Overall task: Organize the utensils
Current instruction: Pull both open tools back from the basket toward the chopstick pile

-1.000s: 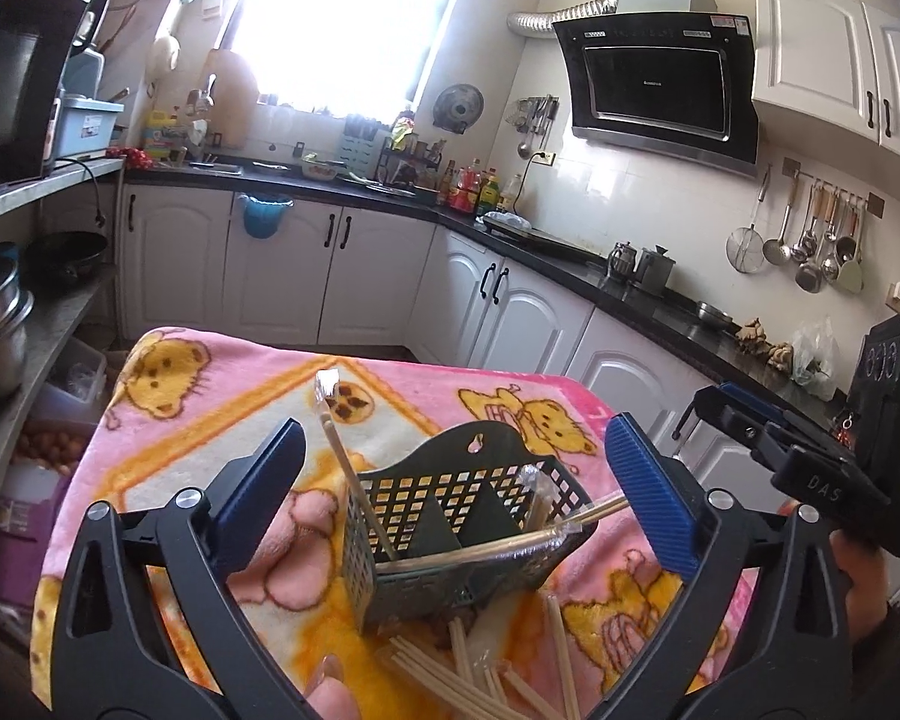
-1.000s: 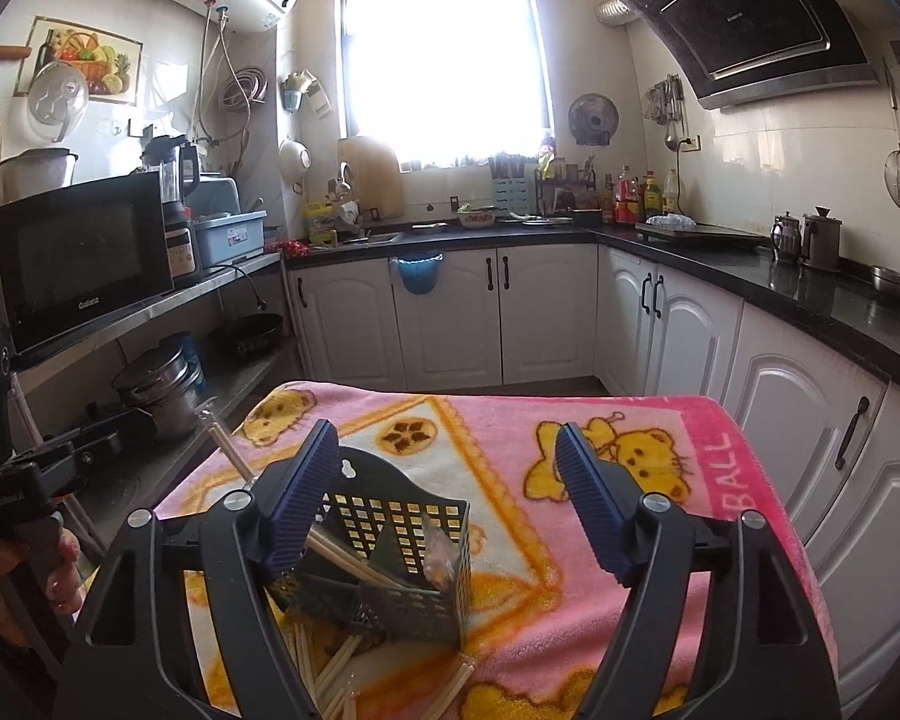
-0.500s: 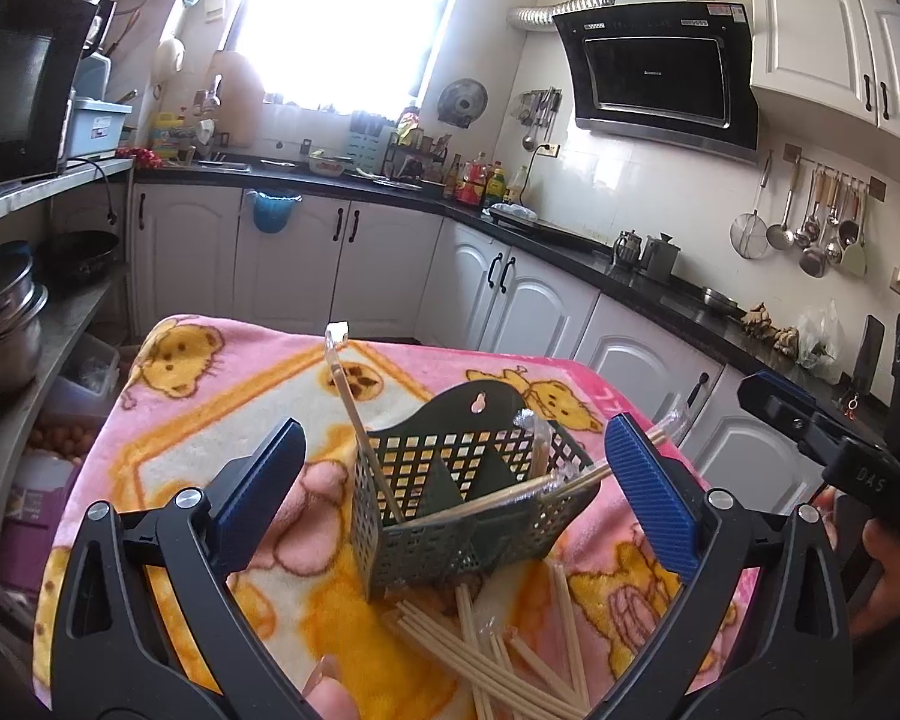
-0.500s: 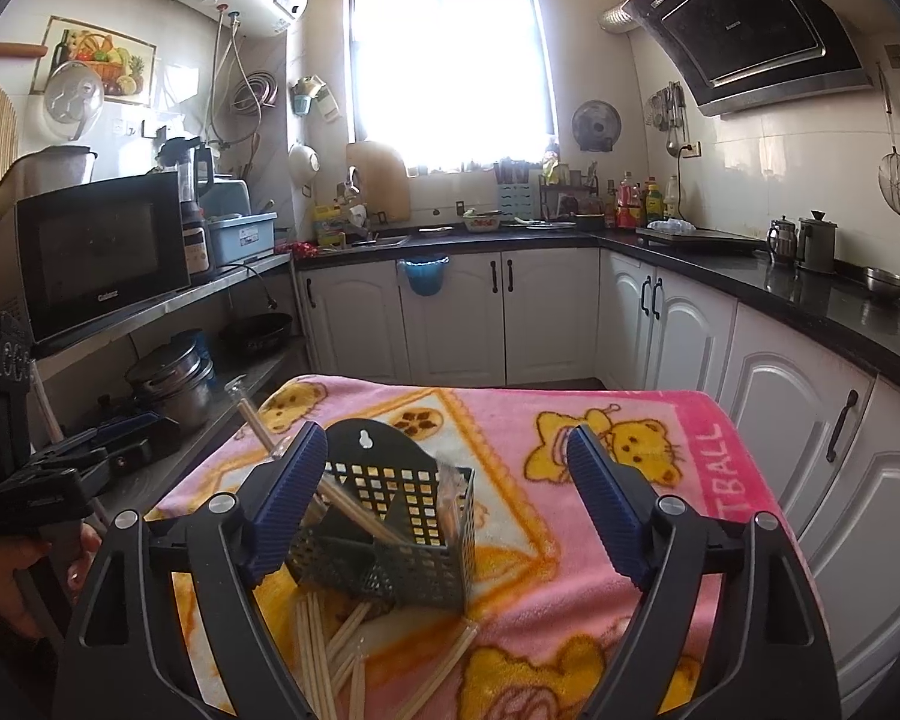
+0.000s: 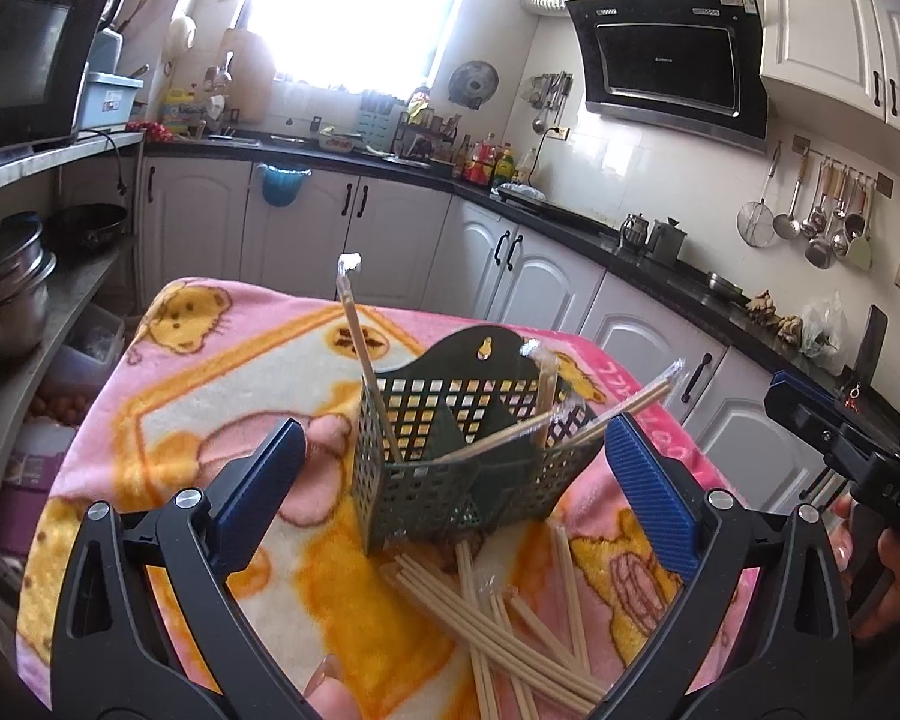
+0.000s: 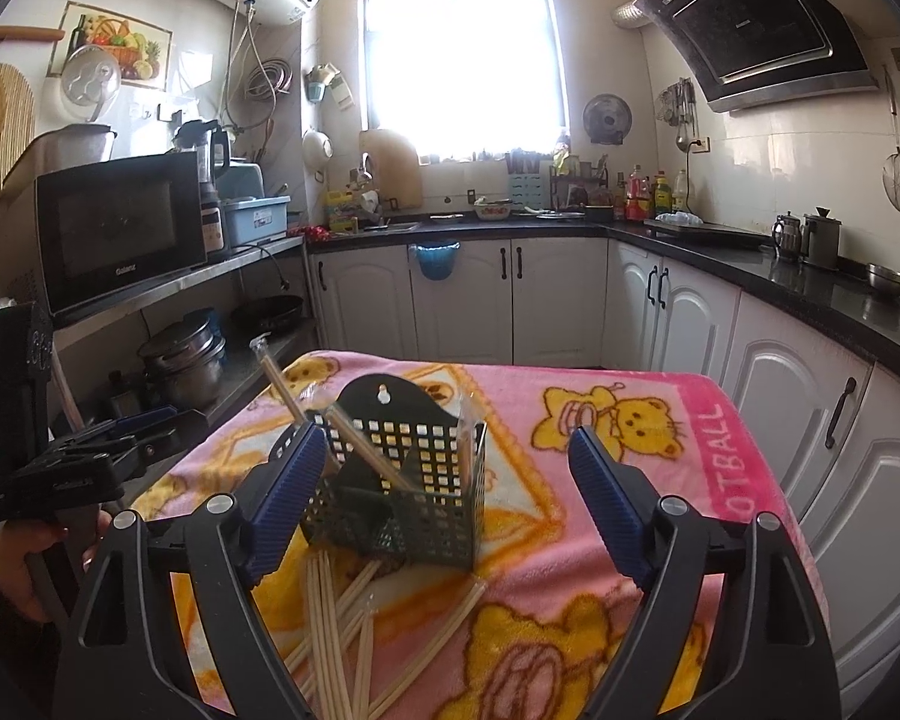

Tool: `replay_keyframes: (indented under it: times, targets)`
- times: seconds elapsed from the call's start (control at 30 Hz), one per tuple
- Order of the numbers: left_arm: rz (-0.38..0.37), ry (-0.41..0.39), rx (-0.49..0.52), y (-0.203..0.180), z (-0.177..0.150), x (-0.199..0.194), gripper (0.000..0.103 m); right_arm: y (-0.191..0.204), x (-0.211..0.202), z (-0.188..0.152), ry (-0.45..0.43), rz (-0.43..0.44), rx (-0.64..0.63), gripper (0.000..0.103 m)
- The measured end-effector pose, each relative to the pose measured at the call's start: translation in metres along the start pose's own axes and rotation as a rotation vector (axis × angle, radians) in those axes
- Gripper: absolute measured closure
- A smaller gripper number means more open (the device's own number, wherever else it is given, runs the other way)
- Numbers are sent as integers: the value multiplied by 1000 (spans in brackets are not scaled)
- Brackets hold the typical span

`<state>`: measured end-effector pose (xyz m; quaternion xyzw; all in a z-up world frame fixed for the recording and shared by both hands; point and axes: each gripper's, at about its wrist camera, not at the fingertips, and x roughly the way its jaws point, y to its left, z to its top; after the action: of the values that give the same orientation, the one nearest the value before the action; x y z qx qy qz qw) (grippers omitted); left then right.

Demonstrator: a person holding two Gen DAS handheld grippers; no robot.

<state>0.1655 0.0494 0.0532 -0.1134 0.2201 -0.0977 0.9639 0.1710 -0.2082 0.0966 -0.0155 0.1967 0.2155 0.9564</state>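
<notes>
A dark green perforated utensil holder [image 5: 462, 456] [image 6: 402, 480] stands on the pink bear-print blanket [image 5: 210, 396] [image 6: 630, 432]. A few wrapped wooden chopsticks [image 5: 363, 354] [image 6: 294, 396] lean in its compartments. Several loose chopsticks [image 5: 510, 618] [image 6: 342, 618] lie in a pile on the blanket in front of it. My left gripper [image 5: 450, 498] is open and empty, above and just short of the holder. My right gripper [image 6: 444, 504] is open and empty, with the holder by its left finger. Each gripper shows at the edge of the other's view.
White kitchen cabinets [image 6: 558, 300] with a black counter [image 5: 660, 264] run behind and to the right. A shelf on the left holds a microwave [image 6: 120, 228], with metal pots [image 6: 186, 360] on the shelf below. Ladles [image 5: 822, 222] hang on the right wall.
Both grippers have pulled back and up from the holder, so more of the loose chopstick pile shows in front. Both stay open and empty.
</notes>
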Motion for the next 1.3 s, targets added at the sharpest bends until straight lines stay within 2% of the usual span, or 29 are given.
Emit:
replay_keyframes:
  times: [0.63, 1.17, 1.2, 1.27, 1.3]
  targets:
    - [48, 91, -26, 13, -38, 9, 11, 19, 3, -37, 88, 33, -18, 22]
    - [52, 201, -30, 29, -70, 27, 11, 33, 29, -73, 219, 67, -62, 23]
    - [50, 213, -37, 31, -72, 30, 12, 34, 32, -75, 229, 70, -63, 23]
    - [48, 237, -49, 34, -76, 35, 22, 34, 37, -79, 247, 79, -64, 23]
    - [43, 252, -57, 35, -78, 38, 30, 35, 40, -81, 259, 83, -64, 23]
